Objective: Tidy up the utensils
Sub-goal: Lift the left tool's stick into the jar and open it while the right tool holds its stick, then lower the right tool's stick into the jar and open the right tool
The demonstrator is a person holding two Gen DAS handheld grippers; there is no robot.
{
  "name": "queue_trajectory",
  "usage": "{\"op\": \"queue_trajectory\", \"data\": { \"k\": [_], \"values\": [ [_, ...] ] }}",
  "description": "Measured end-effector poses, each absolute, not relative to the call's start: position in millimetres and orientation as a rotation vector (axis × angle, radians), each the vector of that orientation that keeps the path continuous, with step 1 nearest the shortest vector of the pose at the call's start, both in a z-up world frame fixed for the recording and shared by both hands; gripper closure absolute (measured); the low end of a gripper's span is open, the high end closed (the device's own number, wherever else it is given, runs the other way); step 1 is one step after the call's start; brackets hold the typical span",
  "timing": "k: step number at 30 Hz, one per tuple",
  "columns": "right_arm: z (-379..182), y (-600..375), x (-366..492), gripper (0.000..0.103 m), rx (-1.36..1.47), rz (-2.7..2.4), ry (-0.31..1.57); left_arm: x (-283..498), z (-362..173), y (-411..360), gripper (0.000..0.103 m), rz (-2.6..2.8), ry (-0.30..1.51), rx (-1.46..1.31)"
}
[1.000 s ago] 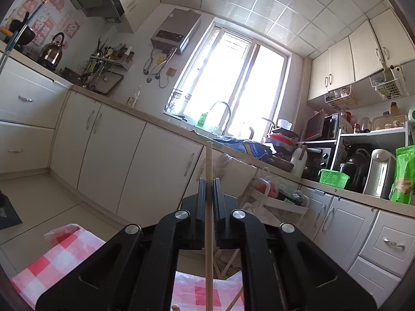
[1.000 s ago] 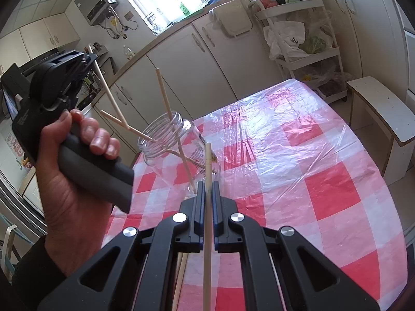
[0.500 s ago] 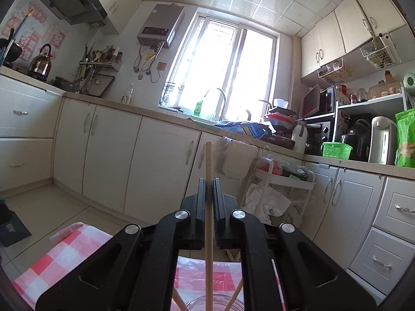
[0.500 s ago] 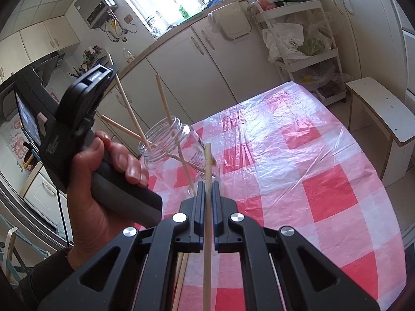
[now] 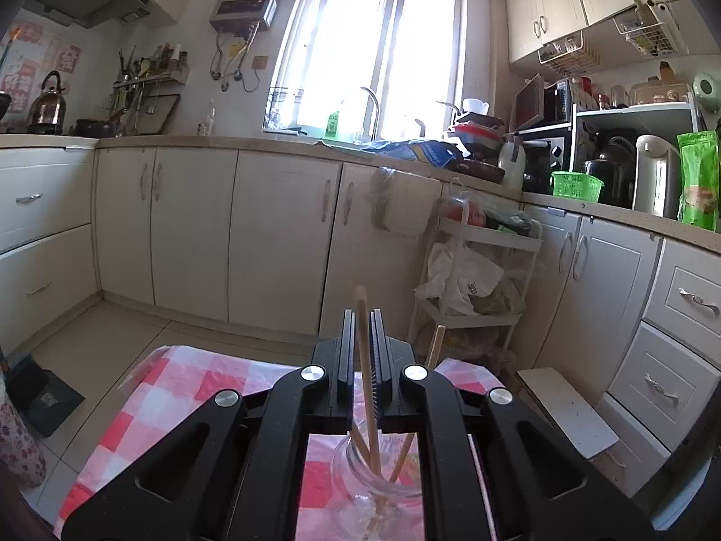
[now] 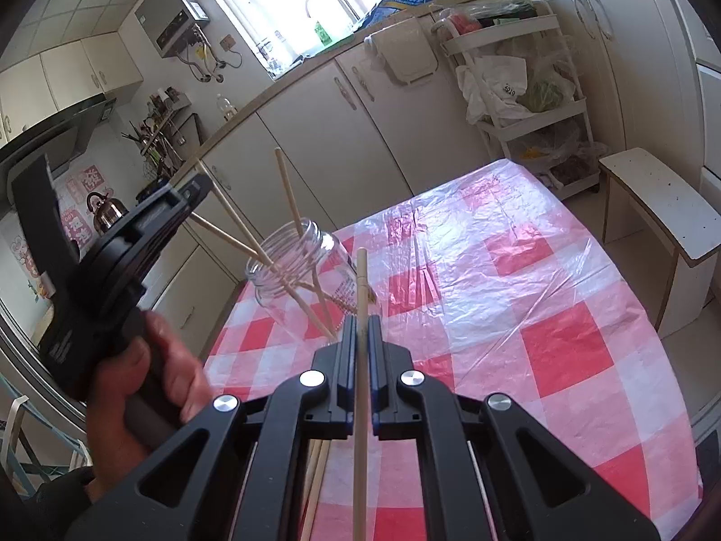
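The pale wooden chopstick [image 5: 366,387] in the left hand-held gripper [image 5: 362,360] has dipped its lower end into the clear glass jar [image 5: 378,478]. A second ago that camera was staring at the ceiling and windows; now it has tilted down and the jar's mouth sits right under the jaws, with the stick slanting loosely between them. There is a visible gap on either side, so I read the left jaws as parted and the chopstick as let go or about to be. Another one lands in the jar, joining the two sticks already leaning there, one of them [image 5: 435,347] poking up on the right. From the right view, the jar [image 6: 297,279] stands on the red-and-white checked plastic cloth of the desk [image 6: 563,351], at the near left part, with the left gripper [image 6: 198,189] angled down over it from the left in a bare fist. The right hand-held gripper [image 6: 360,338] waits level, clamped on its own wooden chopstick [image 6: 360,360], near the jar, probably next in line. More chopsticks [image 6: 315,482] lie beneath it on the cloth.
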State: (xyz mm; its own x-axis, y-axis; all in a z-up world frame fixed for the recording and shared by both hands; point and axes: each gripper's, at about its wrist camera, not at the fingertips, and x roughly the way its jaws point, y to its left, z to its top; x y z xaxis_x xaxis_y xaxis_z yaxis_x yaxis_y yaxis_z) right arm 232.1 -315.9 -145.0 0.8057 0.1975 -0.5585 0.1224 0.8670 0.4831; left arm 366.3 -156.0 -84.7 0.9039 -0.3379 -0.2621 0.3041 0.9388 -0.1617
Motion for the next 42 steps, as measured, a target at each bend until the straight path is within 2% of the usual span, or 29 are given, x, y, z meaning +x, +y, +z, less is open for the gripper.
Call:
{"op": "queue_trajectory", "data": {
  "k": [2, 4, 8, 10, 16, 26, 34, 42],
  "values": [
    [-142.9, -316.3, 231.0, 0.097, 0.527, 0.043, 0.628, 360.3, -81.2, -149.8, 0.090, -0.334, 0.339, -0.105],
    [-140.3, -316.2, 230.0, 0.097, 0.526, 0.046, 0.610, 353.9, -77.1, -141.1, 0.079, -0.325, 0.378, -0.107],
    [-129.7, -317.9, 224.2, 0.097, 0.534, 0.055, 0.538, 328.1, -60.6, -117.1, 0.065, -0.293, 0.445, -0.137],
    [-123.9, -319.2, 222.2, 0.097, 0.547, 0.062, 0.503, 312.2, -52.6, -104.4, 0.055, -0.265, 0.463, -0.150],
    [-89.3, -317.7, 227.0, 0.097, 0.572, 0.093, 0.366, 268.0, -43.3, -70.6, 0.036, -0.174, 0.446, -0.204],
    [-40.1, -297.3, 302.5, 0.097, 0.561, 0.072, 0.158, 265.5, -60.8, -54.6, 0.030, -0.185, 0.500, -0.228],
    [-67.9, -293.7, 363.1, 0.097, 0.569, -0.028, 0.146, 277.0, -66.9, -47.2, 0.030, -0.210, 0.527, -0.274],
    [-100.5, -287.5, 366.8, 0.097, 0.504, -0.050, 0.198, 285.1, -70.6, -45.6, 0.029, -0.226, 0.546, -0.298]
  ]
}}
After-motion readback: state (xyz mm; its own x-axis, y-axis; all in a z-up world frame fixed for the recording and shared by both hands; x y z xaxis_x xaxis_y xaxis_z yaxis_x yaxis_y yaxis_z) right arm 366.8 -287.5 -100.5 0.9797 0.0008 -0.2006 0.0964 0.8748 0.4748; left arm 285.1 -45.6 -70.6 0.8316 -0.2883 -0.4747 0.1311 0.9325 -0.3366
